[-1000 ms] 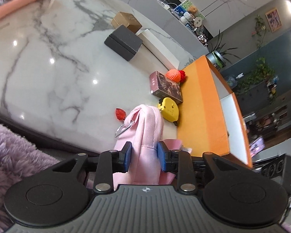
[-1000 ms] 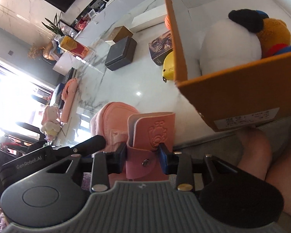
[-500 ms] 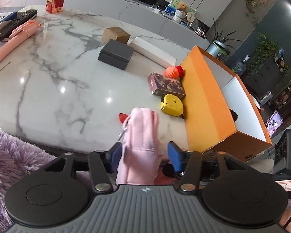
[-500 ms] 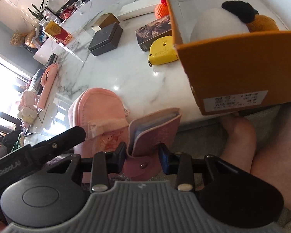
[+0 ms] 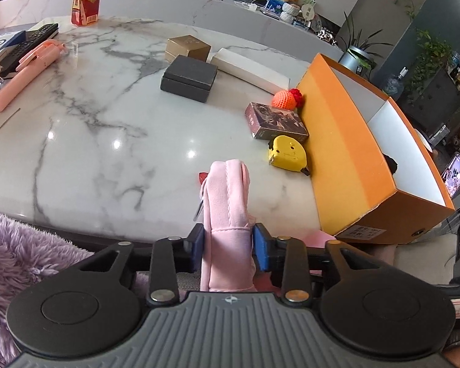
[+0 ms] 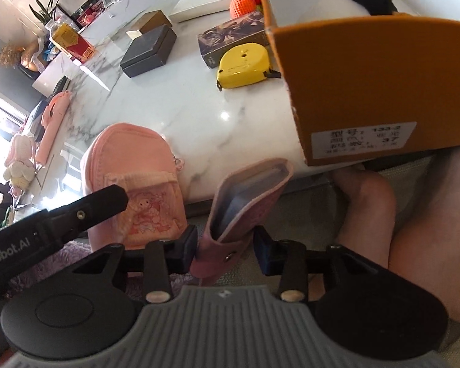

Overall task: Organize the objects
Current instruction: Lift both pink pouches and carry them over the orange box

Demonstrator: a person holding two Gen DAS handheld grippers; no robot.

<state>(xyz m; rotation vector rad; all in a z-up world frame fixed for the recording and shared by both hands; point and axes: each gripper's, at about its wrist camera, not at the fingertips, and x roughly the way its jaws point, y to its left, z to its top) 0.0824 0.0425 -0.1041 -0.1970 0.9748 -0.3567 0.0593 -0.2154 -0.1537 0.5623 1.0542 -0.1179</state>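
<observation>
A pink zippered pouch [image 5: 228, 214] is clamped upright in the left hand-held gripper [image 5: 228, 251] at the marble desk [image 5: 107, 128] edge. A dusty-pink card wallet [image 6: 245, 202], gaping open, is pinched by the right hand-held gripper [image 6: 225, 251] below the orange box [image 6: 368, 86].

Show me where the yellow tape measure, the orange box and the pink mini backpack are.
yellow tape measure [image 5: 286, 154], left wrist view, on its flat top face.
orange box [image 5: 343, 153], left wrist view, on its long outer wall.
pink mini backpack [image 6: 128, 159], right wrist view, on its front panel.
</observation>
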